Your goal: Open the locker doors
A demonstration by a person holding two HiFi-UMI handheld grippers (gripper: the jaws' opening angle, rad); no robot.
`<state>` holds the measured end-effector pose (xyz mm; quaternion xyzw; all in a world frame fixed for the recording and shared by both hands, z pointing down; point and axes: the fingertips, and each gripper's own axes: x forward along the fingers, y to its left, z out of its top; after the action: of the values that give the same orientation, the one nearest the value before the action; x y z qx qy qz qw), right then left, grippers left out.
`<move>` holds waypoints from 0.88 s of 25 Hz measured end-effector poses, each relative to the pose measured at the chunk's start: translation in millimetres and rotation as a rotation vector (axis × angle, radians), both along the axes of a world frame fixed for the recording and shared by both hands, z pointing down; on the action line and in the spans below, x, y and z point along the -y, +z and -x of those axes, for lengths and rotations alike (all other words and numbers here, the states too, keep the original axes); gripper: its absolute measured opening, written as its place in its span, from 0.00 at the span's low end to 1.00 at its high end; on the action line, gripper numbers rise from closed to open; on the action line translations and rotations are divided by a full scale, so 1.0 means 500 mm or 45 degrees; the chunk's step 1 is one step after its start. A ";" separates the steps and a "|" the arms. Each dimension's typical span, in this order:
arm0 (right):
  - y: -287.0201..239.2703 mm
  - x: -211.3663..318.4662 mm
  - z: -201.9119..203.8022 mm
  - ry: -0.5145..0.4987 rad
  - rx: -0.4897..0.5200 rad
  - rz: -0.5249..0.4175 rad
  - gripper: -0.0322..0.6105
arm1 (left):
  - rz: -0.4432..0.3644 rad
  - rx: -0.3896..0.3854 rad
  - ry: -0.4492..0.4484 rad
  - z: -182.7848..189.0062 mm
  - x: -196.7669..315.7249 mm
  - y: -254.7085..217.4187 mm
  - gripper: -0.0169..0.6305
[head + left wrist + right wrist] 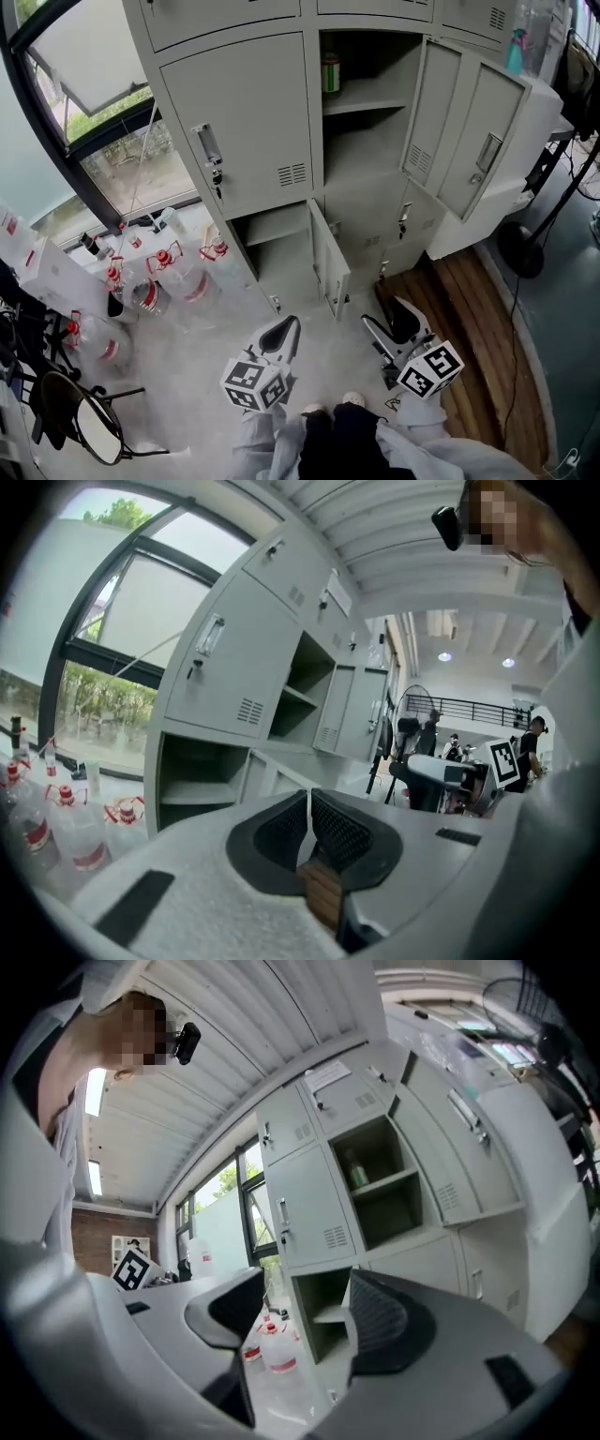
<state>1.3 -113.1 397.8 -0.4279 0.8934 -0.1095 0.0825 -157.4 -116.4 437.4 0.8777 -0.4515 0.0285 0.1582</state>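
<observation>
A grey locker bank [281, 122] stands ahead. Its left middle door [246, 127] is closed, with a handle [208, 148]. The upper middle compartment [361, 70] is open, its door [439, 105] swung right. The lower left compartment [274, 246] is open too, with its door [330, 258] standing out. My left gripper [284, 330] hangs low in front of the lockers, shut on nothing, pads touching [330, 829]. My right gripper [392, 322] is open and empty, apart from the lockers. The right gripper view [305, 1312] looks at the closed door [305, 1208].
Several plastic water bottles [178, 277] stand on the floor at the left by the window. A green container [330, 73] sits in the open upper compartment. A fan base [520, 248] and cables lie at the right. A dark chair [70, 412] is at the lower left.
</observation>
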 end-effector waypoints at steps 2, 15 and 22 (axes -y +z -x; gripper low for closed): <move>-0.041 -0.005 -0.011 0.075 0.009 -0.046 0.47 | -0.062 0.016 0.029 0.001 0.002 -0.040 0.05; -0.102 -0.074 -0.073 0.368 -0.127 -0.045 0.47 | -0.249 0.007 0.175 -0.039 -0.008 -0.168 0.05; -0.075 -0.101 -0.098 0.386 -0.170 0.025 0.44 | -0.209 -0.014 0.222 -0.074 -0.025 -0.139 0.05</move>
<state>50.2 -62.8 360.4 -0.5651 0.8208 -0.0759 0.0342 -120.5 -103.8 368.1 0.9238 -0.3733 0.0003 0.0853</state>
